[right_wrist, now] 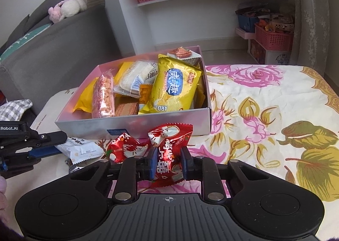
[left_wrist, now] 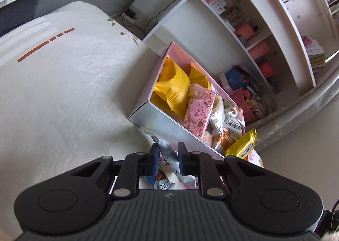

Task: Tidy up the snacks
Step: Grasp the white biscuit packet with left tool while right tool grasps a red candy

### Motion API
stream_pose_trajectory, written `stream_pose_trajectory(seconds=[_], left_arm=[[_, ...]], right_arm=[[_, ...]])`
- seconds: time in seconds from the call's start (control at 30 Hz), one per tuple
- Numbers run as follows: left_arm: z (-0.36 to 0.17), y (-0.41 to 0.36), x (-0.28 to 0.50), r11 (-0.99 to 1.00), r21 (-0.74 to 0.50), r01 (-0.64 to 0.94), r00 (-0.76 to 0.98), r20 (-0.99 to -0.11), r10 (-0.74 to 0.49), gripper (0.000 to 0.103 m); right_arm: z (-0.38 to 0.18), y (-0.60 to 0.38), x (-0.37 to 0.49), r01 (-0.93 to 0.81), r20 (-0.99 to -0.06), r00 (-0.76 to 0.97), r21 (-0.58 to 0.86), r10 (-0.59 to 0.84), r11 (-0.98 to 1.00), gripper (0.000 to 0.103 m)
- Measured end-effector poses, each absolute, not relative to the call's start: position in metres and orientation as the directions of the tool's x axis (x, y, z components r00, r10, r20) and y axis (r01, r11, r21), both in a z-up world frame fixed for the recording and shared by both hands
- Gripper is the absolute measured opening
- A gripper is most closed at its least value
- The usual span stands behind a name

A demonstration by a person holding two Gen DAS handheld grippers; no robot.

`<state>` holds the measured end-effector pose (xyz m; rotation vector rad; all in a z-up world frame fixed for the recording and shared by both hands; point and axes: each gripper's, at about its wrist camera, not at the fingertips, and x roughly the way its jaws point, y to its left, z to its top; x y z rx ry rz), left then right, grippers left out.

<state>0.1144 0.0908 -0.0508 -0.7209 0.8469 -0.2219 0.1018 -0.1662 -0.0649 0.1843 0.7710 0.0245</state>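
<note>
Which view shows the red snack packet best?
The right wrist view: the red snack packet sits centred and lit, pinched between the right gripper fingers before the box. The left wrist view shows none of it.

Left tool (left_wrist: 168,157) pinches white snack pkt (left_wrist: 169,156), prob. touching pink box (left_wrist: 169,123).

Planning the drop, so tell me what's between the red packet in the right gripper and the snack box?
Right wrist view: only bare flowered cloth between the held red packet and the snack box; a second red packet lies left.
</note>
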Motion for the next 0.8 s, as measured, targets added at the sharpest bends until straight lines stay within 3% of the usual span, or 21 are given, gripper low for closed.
stream_pose_trajectory(seconds=[0.5, 0.73, 0.8], left_arm=[[-0.051, 0.134, 0.097, 0.711, -0.701, -0.055, 0.497, -0.637, -0.589, 0.009], [-0.069, 0.148, 0.093, 0.665, -0.744, -0.061, 0.342, -0.642, -0.686, 0.009], [-0.069, 0.148, 0.092, 0.675, -0.735, -0.057, 0.324, -0.653, -0.684, 0.01]], right_arm=[[-0.051, -0.179, 0.082, 0.041, -0.725, 0.671, 0.243, 0.154, 0.969, 0.008], [-0.047, -0.188, 0.074, 0.037, -0.716, 0.668, 0.305, 0.203, 0.952, 0.009], [-0.048, -0.189, 0.073, 0.051, -0.713, 0.675, 0.305, 0.192, 0.951, 0.017]])
